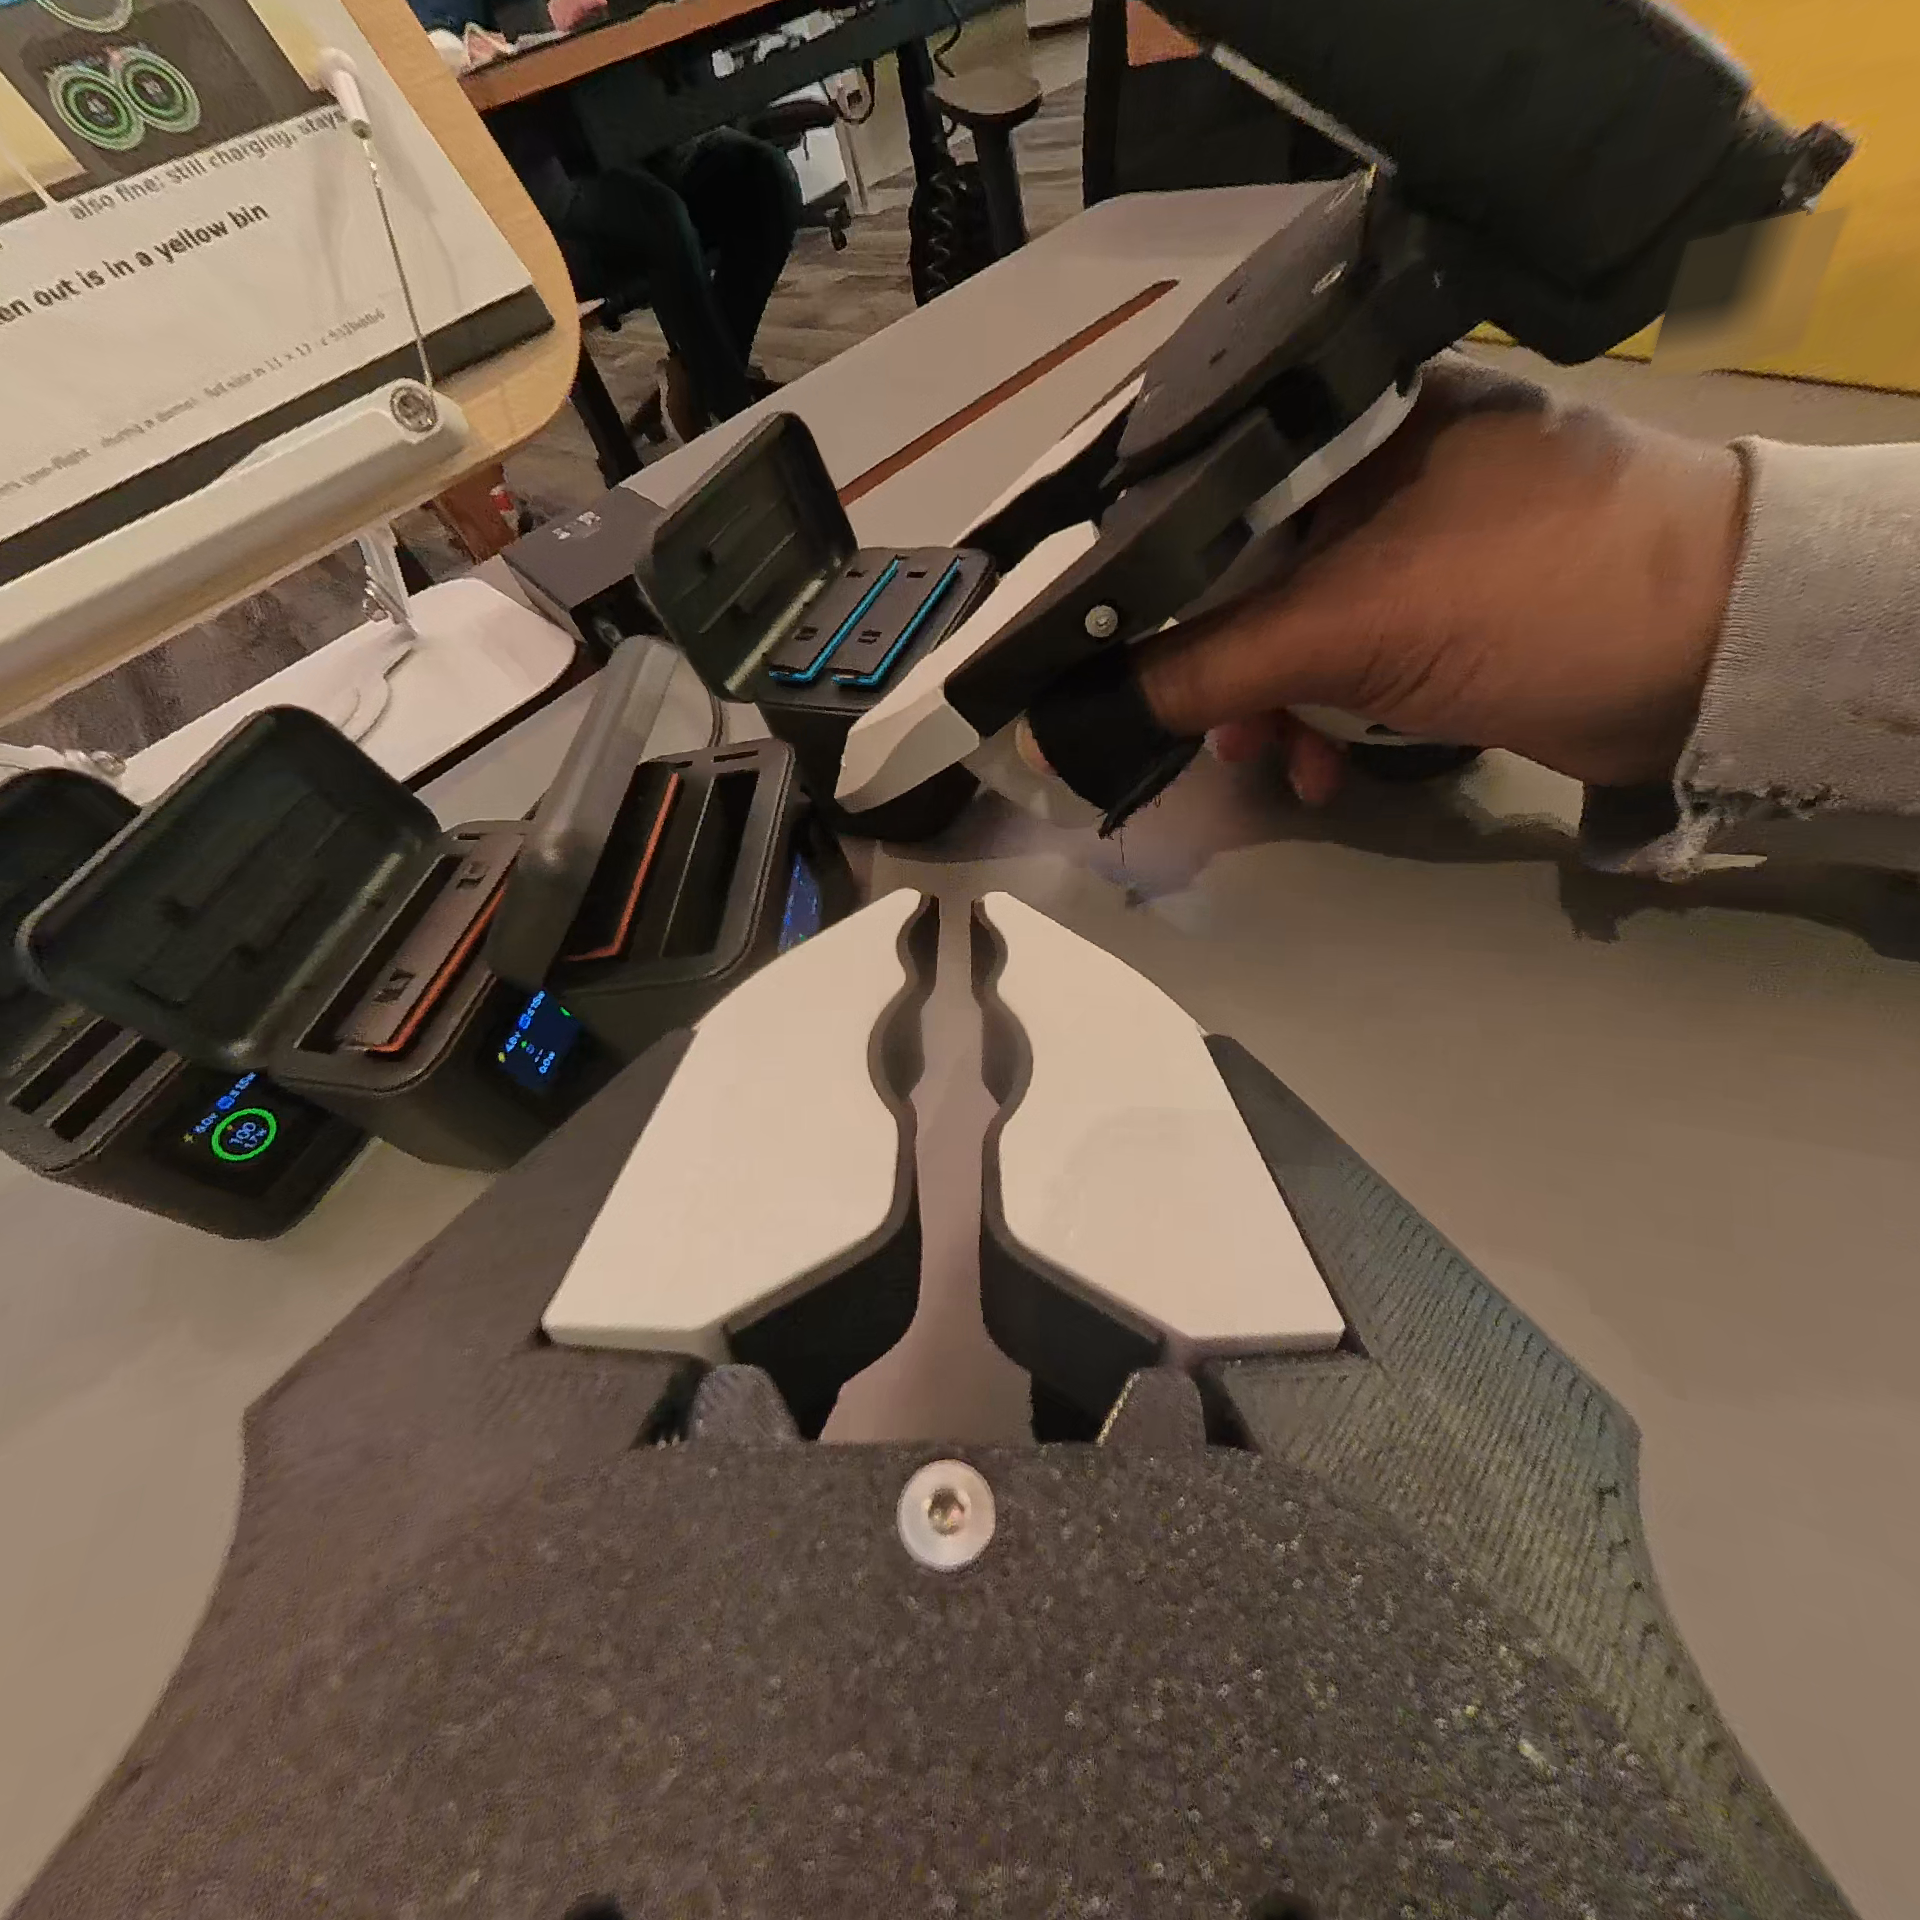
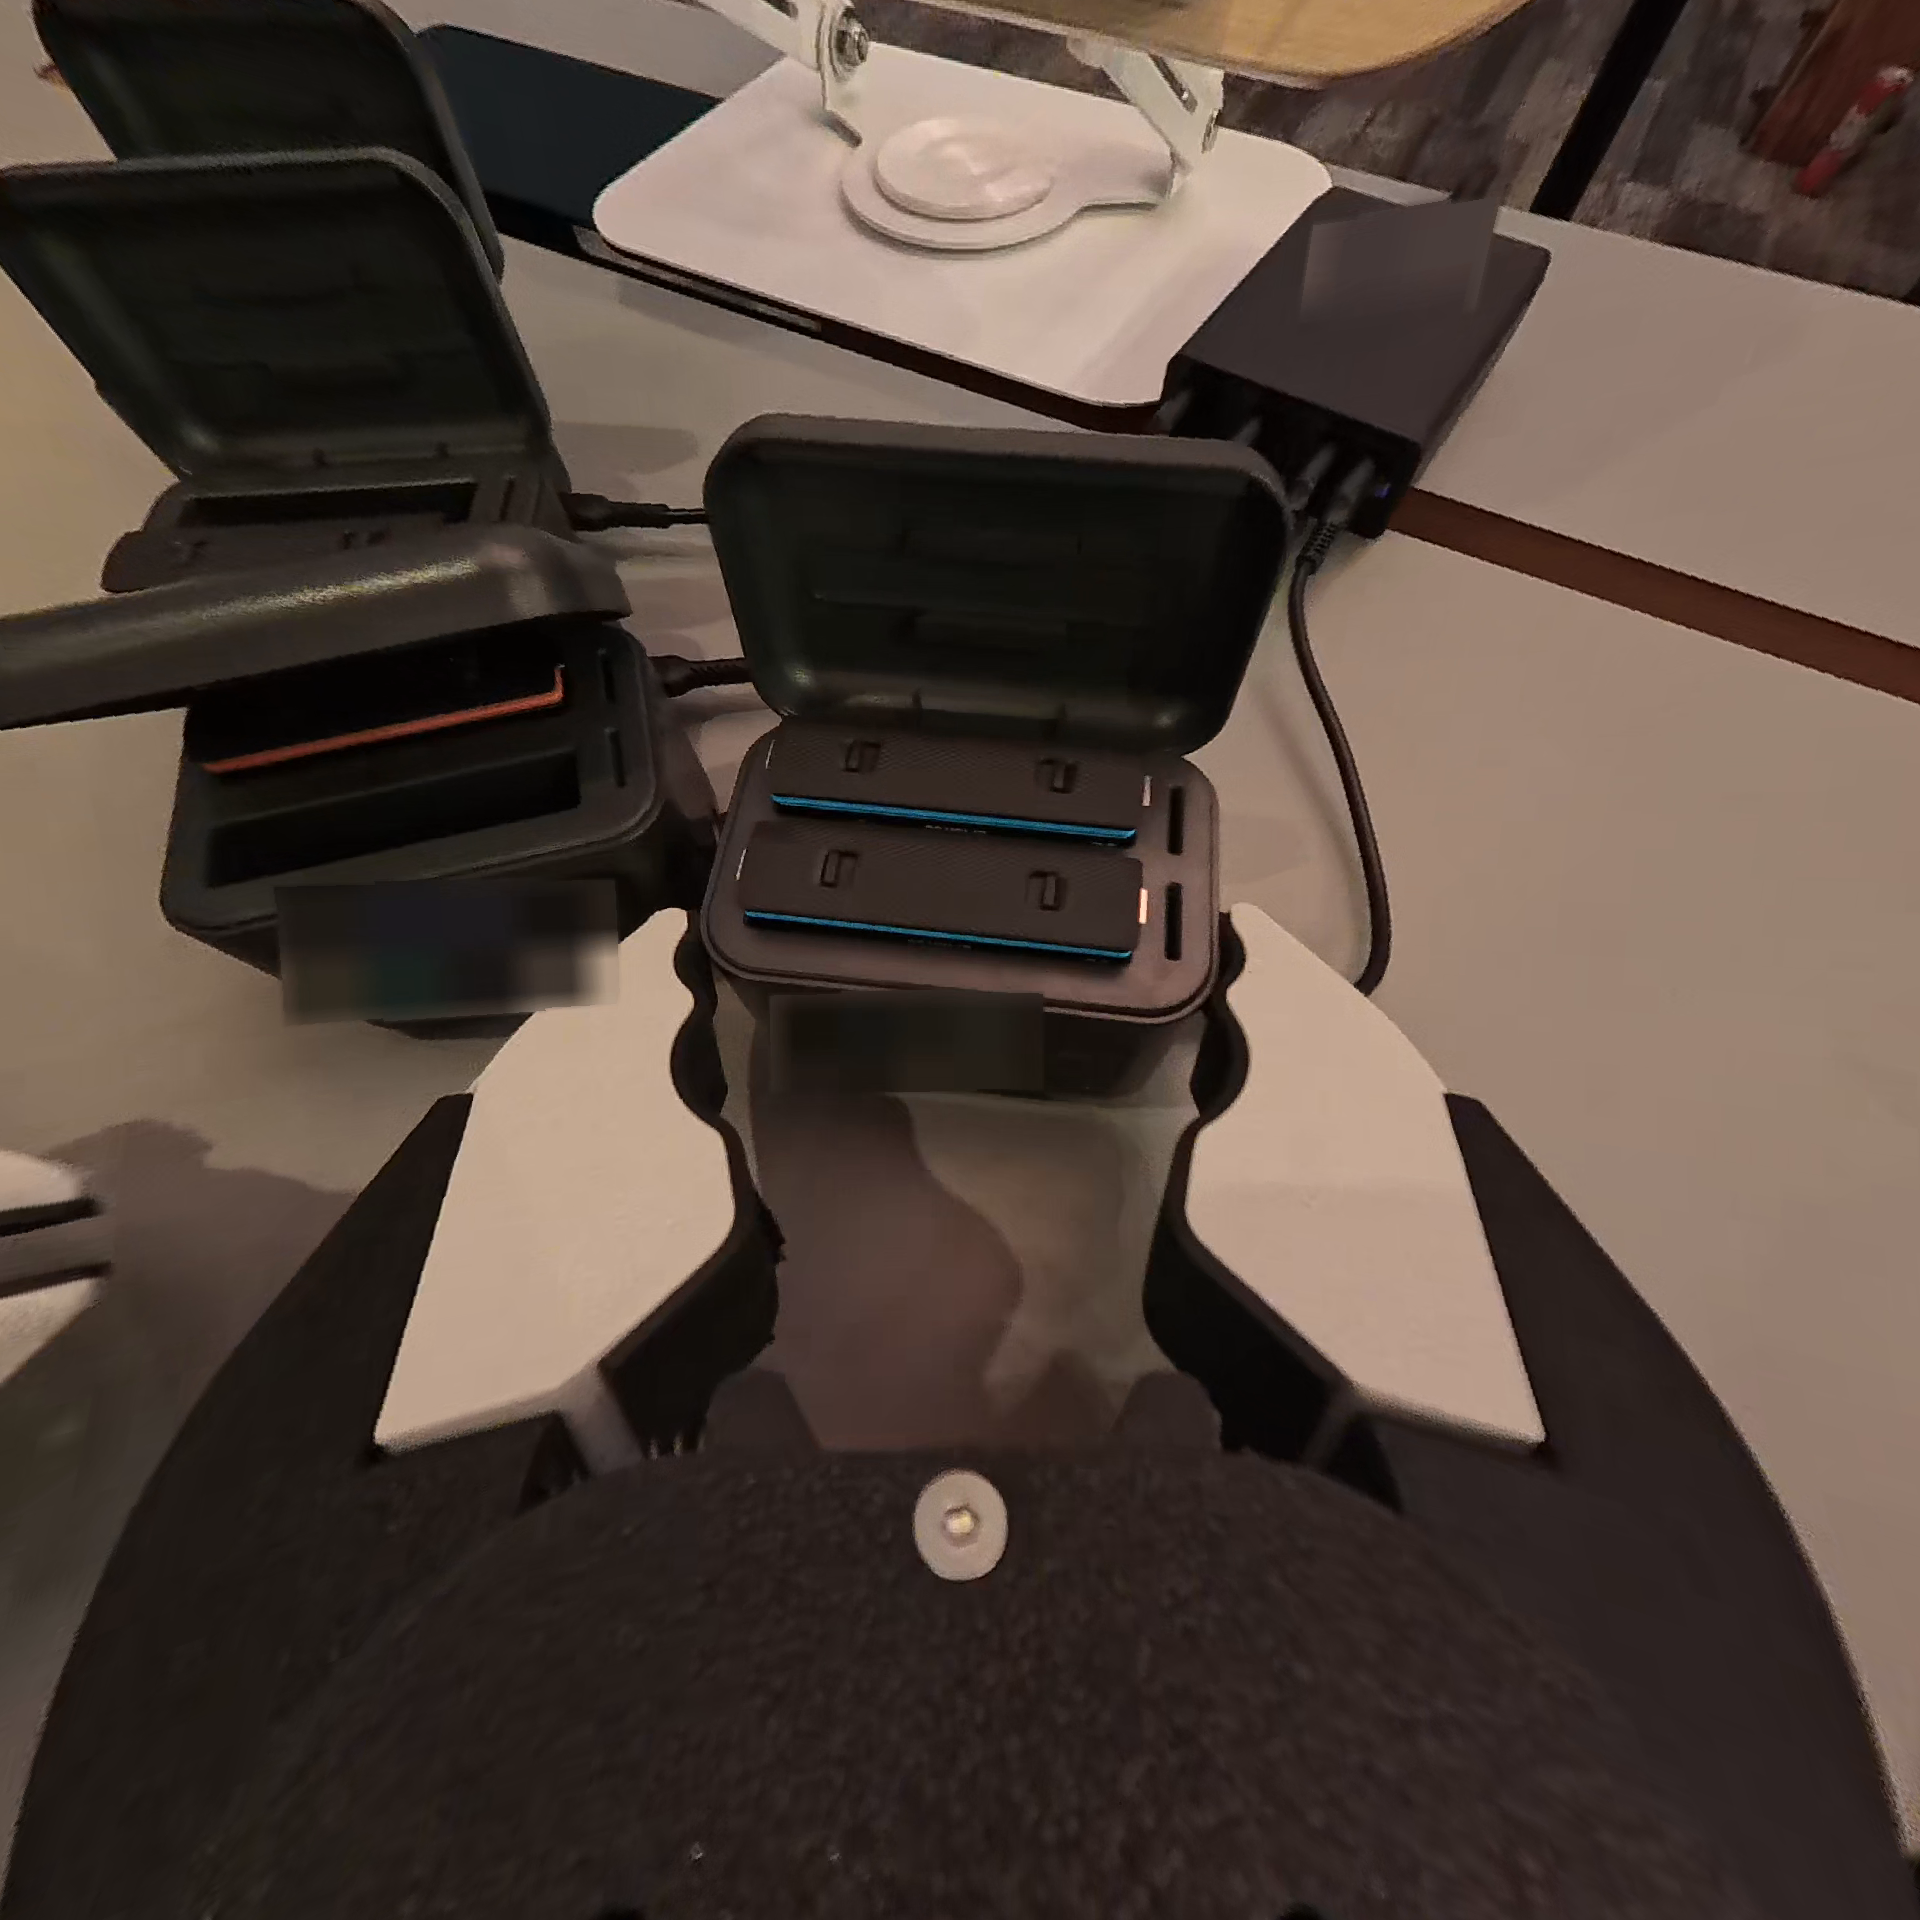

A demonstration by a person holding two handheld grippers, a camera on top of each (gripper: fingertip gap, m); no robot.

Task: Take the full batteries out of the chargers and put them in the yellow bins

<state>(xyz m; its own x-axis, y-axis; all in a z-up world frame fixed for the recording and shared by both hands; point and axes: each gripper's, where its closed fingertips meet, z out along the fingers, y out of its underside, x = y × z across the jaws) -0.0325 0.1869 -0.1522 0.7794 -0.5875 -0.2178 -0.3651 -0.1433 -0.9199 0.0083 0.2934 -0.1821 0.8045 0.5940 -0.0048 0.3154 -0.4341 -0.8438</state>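
Two blue-edged batteries [image 2: 951, 795] [image 2: 940, 899] are seated in the open charger [image 2: 1122, 982] at 12 o'clock of the right hand-held gripper [image 2: 961, 940], whose fingers are spread wide on either side of the charger's front, nothing gripped. The left hand-held gripper [image 1: 951, 904] is held nearly closed and empty above the grey tabletop [image 1: 1455, 1091]. At its 10 o'clock, a charger [image 1: 665, 883] holding an orange-edged battery [image 1: 639, 868] is seen, lid raised.

I see warm, dim light. Soft shadows lie on the table [image 2: 1662, 935]. Edges bend at 9 and 3 o'clock. The hand [image 1: 1455, 603] at 2 o'clock looks blurry.
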